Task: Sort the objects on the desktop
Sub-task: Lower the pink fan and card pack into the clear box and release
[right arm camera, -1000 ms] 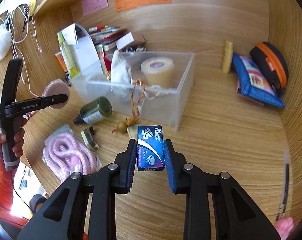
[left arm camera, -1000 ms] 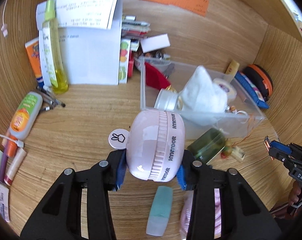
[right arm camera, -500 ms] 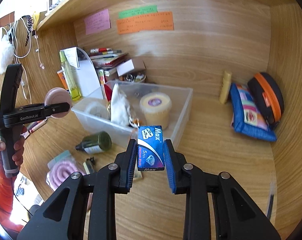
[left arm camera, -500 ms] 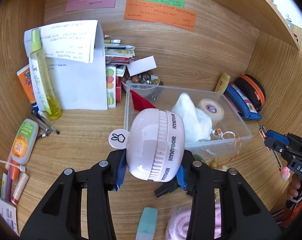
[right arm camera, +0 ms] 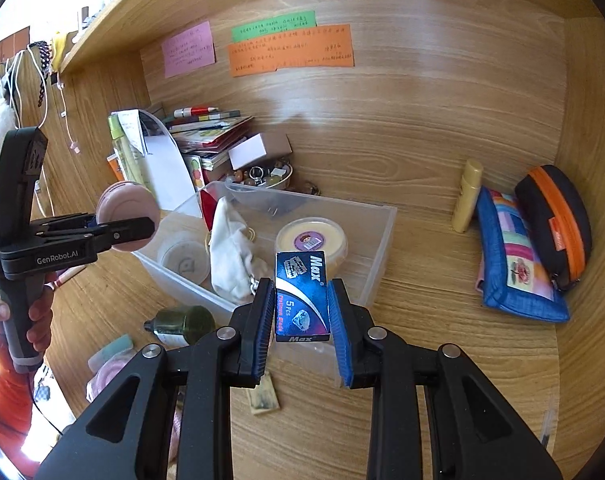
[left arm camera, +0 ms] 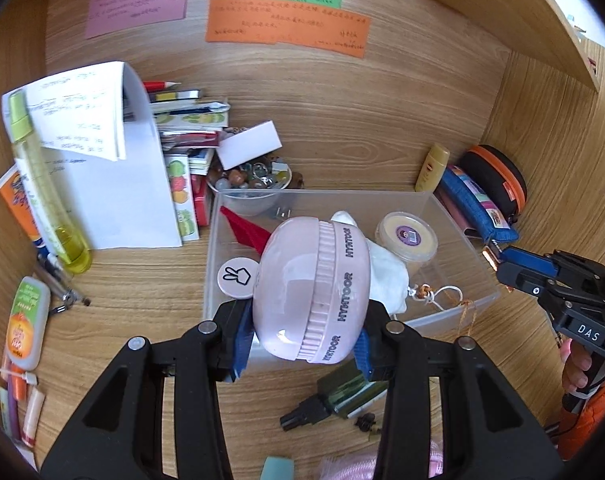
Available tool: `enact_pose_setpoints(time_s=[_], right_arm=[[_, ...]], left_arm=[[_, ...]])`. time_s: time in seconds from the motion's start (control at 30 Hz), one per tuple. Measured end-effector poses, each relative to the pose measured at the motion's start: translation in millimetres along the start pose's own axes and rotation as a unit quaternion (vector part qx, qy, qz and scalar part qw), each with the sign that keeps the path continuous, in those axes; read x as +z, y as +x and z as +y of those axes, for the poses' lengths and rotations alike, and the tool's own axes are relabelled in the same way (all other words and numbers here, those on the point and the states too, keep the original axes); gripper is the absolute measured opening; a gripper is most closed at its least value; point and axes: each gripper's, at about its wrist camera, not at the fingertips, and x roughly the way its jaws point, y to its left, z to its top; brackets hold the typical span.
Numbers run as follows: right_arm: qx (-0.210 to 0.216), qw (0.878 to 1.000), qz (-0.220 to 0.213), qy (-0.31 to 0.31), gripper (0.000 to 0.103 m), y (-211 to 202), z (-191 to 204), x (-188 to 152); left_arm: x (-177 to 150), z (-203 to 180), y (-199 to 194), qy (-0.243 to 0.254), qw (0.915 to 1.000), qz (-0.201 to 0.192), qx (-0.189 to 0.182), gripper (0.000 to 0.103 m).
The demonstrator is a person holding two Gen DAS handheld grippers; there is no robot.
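Observation:
My left gripper (left arm camera: 302, 340) is shut on a round pink case (left arm camera: 312, 292) with HYNTOOR lettering, held above the near left part of a clear plastic bin (left arm camera: 454, 312). In the right wrist view that gripper (right arm camera: 130, 232) hangs over the bin's left end with the pink case (right arm camera: 120, 204) in its jaws. My right gripper (right arm camera: 302, 320) is shut on a small blue Max box (right arm camera: 301, 296), raised in front of the clear bin (right arm camera: 378, 248). The bin holds a white pouch (right arm camera: 232, 256), a yellow tub (right arm camera: 310, 242) and a red piece (left arm camera: 246, 228).
A green bottle (right arm camera: 182, 324), a pink cord bundle (right arm camera: 106, 376) and a teal eraser (left arm camera: 277, 468) lie on the desk before the bin. Papers, a spray bottle (left arm camera: 42, 196) and a bead bowl (left arm camera: 250, 184) stand at the back left. A blue pouch (right arm camera: 514, 264) and an orange-black case (right arm camera: 558, 220) lie right.
Both grippers have risen and moved forward towards the bin, each keeping its hold. The bin now sits lower and closer in both views, and the wall notes have come into sight.

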Motion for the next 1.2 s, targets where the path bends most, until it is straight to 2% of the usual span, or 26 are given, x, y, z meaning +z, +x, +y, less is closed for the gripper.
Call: enact_pose_setpoints(time_s=[0.53,0.8,1.2], right_arm=[[-0.001,0.999,0.042,-0.008,0.025,42.5,-6.5,8.3],[-0.006,0.997,0.071,-0.026,0.025,59.4,-3.8,8.1],[-0.013,0.995,0.085,-0.043,0.025,72.1,-1.6,8.2]], left_arm=[[5.4,-12.6,48.6,0.020,0.9986,0.044,-0.022,0.041],[7.6,-16.5,61.1,0.029,0.9980,0.051,-0.024,0.041],[4.5,-21.9,74.9,0.042,0.9964,0.070,-0.022,0.041]])
